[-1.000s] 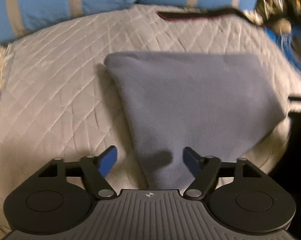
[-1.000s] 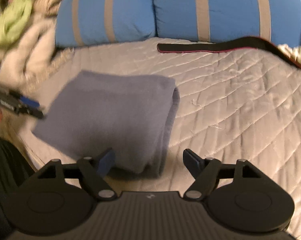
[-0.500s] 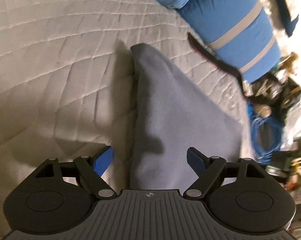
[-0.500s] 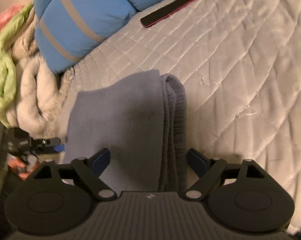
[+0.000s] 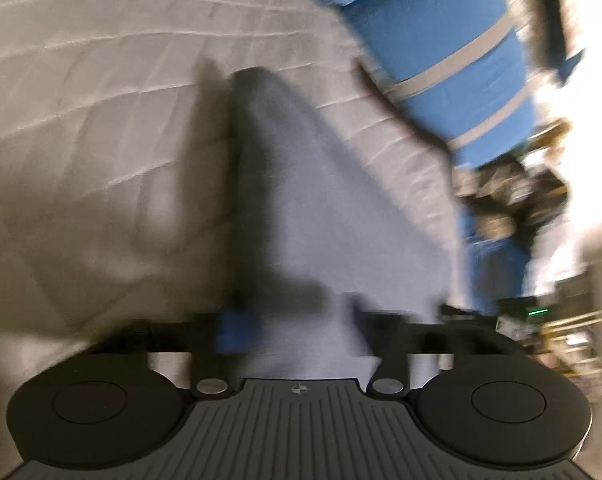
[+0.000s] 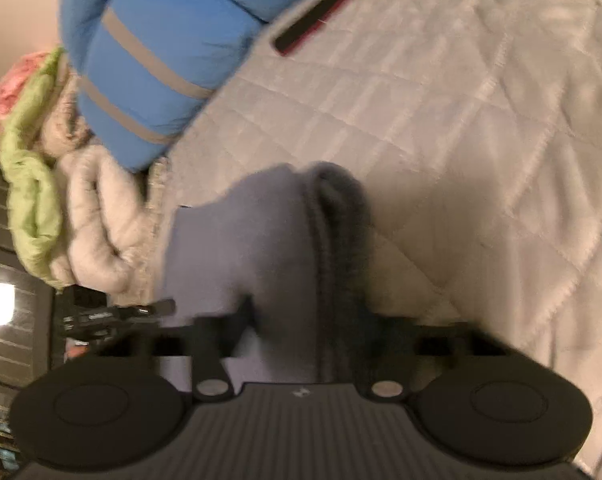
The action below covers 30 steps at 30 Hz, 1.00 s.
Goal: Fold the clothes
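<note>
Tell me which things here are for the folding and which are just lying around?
For the folding:
grey garment
left gripper, closing on it
right gripper, closing on it

Just lying around:
blue striped pillows
dark strap
green cloth

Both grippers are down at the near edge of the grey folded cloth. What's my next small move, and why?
Probably finish closing both before lifting. The left gripper and right gripper each have the grey cloth between closing jaws; blur hides whether either grip is firm.

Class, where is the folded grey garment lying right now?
In both wrist views the folded grey garment lies on the quilted bedspread, near the blue striped pillows, its near edge between each tool's fingers.
</note>
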### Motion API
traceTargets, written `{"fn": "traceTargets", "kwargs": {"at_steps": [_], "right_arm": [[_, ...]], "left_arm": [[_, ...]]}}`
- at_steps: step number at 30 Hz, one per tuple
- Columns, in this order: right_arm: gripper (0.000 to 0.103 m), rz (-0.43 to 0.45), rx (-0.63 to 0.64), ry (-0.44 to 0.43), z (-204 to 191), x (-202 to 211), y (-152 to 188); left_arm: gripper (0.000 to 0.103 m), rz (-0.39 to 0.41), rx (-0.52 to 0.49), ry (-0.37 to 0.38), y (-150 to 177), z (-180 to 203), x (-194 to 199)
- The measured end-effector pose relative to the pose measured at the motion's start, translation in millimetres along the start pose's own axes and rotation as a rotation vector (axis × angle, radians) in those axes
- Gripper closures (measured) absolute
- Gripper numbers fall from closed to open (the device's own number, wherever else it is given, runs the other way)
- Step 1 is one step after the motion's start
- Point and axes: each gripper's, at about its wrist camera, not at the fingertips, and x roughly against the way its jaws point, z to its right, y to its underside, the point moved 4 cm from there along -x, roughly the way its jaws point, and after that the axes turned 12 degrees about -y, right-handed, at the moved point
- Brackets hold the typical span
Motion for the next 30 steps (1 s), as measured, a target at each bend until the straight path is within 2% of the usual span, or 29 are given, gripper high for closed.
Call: {"fn": "traceTargets", "kwargs": {"at_steps": [1, 4, 10, 15, 21, 30], "right_arm": [[0.072, 0.003, 0.004, -0.015, -1, 2, 0], [0.074, 0.020, 0.042, -0.019, -14, 9, 3], [0.075, 0.049, 0.062, -0.065, -34, 21, -7], [0.075, 0.071, 0.100, -0.065, -48, 22, -23], [0.075, 0.093, 0.108, -0.060, -50, 20, -59], [0.075, 0.131, 0.108, -0.061, -46, 4, -129]], "left_arm": [[0.089, 0.007, -0.004, -0.010, 0, 4, 3], [0.090, 0.042, -0.043, -0.038, 0, 19, 19], [0.091, 0.074, -0.071, -0.028, -10, 35, 45], [0.091, 0.100, -0.088, -0.034, -25, 44, 52], [0.091, 0.110, -0.086, -0.017, -55, 47, 49], [0.091, 0.144, -0.098, -0.023, -125, 60, 33]]}}
